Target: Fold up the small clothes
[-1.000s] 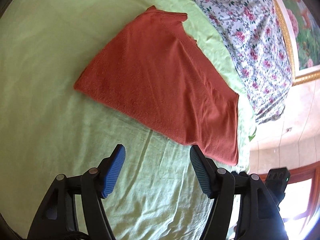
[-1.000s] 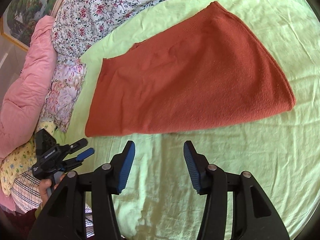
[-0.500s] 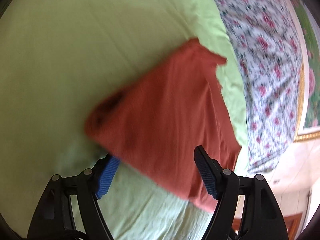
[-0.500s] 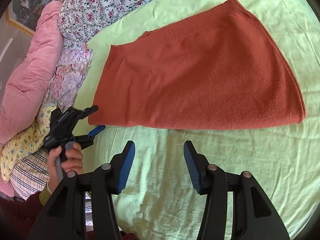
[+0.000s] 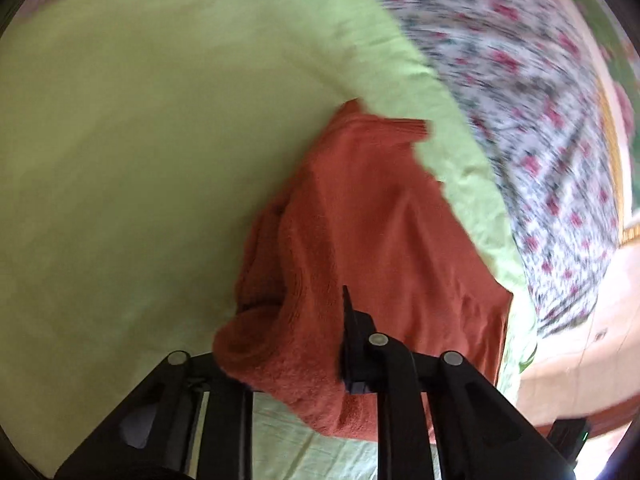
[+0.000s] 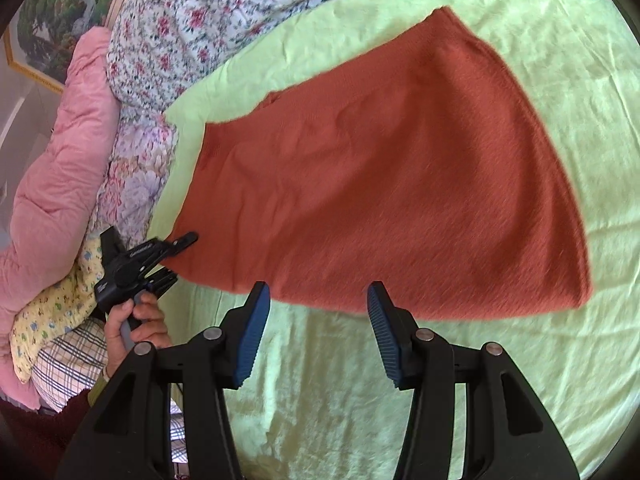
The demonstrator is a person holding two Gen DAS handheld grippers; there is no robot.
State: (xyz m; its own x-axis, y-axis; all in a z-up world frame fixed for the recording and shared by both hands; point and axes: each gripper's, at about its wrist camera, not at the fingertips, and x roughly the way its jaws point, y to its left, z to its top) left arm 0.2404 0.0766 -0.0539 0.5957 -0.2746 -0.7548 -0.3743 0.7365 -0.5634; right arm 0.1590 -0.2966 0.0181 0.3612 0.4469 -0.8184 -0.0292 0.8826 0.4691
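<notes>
Grasping is the step in hand: the left gripper is closing its jaws on a corner of the rust-orange knitted garment lying flat on the light green bedsheet, while the right gripper hovers with jaws apart and empty near the hem, and next it probably must pinch that edge for the fold.
</notes>
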